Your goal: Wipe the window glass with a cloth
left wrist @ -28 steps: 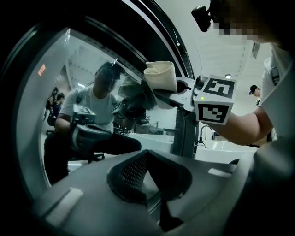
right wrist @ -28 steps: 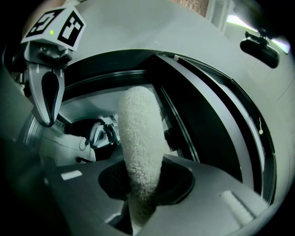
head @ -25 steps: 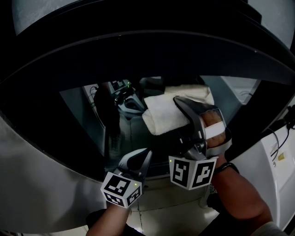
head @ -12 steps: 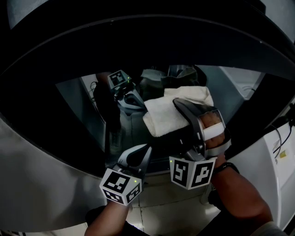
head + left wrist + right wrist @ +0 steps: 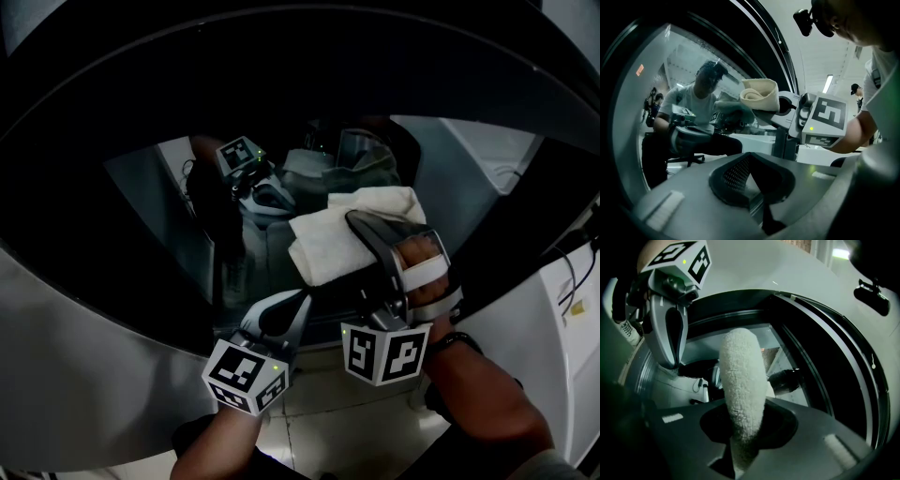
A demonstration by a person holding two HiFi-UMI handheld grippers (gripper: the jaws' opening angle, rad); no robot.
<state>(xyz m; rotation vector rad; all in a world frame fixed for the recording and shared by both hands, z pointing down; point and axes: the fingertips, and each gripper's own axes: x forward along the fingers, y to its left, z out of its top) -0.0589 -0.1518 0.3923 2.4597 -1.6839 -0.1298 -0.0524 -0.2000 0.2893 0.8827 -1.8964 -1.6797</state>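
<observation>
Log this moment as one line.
step: wipe | right gripper: jaws shut on cloth | cloth: against window glass | left gripper: jaws shut, empty

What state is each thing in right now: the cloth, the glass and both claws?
White folded terry cloth: clamped in the right claw, held against the glass.
Dark tinted curved window glass: reflective, cloth touching it.
Right claw: shut on the cloth.
Left claw: shut, empty, apart from the cloth.

Head view looks down; all views closely share window glass (image 5: pixel 159 206), cloth (image 5: pixel 333 239).
</observation>
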